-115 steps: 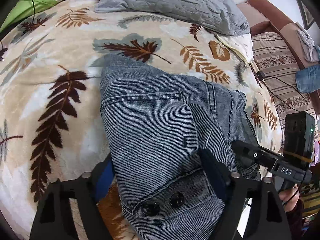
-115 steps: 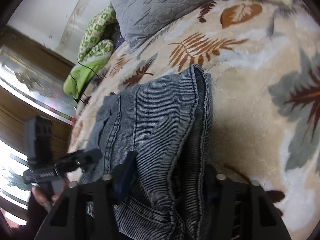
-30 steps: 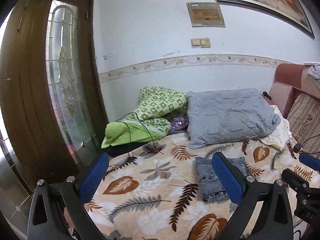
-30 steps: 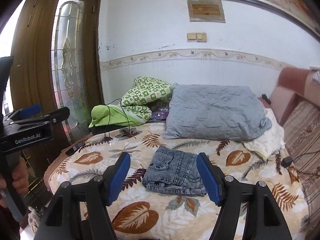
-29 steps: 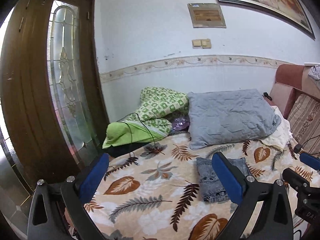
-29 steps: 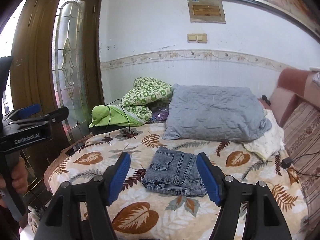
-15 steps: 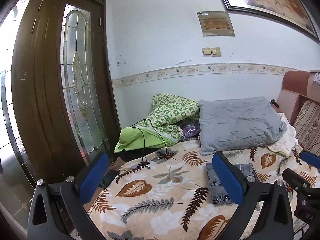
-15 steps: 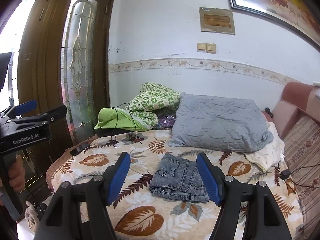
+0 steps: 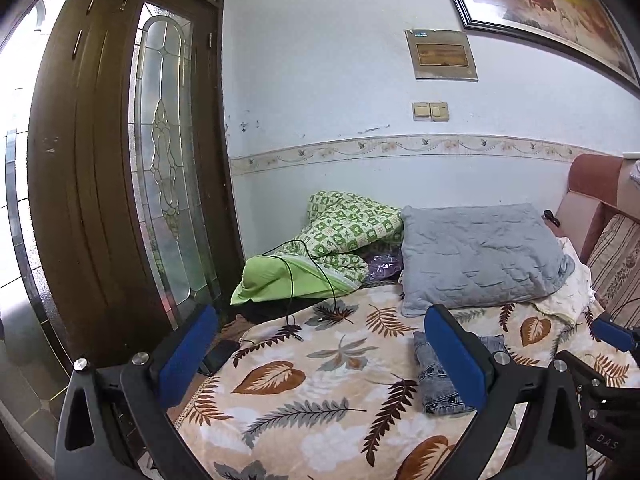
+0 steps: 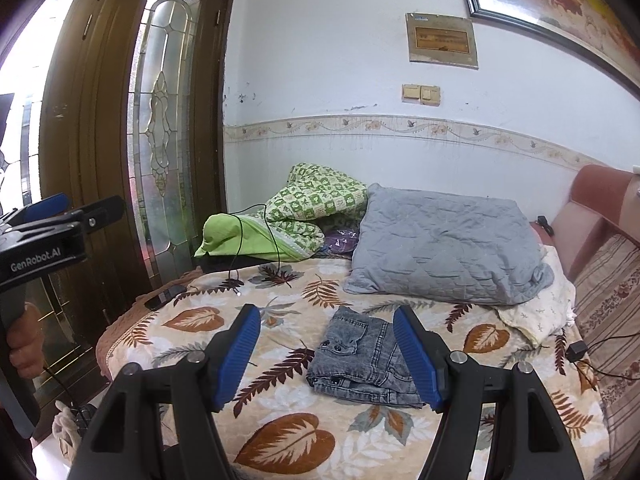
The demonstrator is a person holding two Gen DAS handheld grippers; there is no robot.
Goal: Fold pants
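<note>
Right wrist: folded pants (image 10: 362,360) mid-bed, clear of edges; both grippers (image 10: 326,354) (image 9: 320,350) apart, empty.

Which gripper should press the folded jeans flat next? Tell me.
Right, probably. The right gripper faces the folded jeans squarely, jaws open and empty. From the left gripper, they lie off to its right, behind one finger.

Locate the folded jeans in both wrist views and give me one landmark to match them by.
Left wrist: folded jeans lower right, partly behind the left tool's right finger.
Right wrist: folded jeans lower centre, between the right tool's fingers, untouched.
Shared landmark: grey pillow behind the jeans.
</note>
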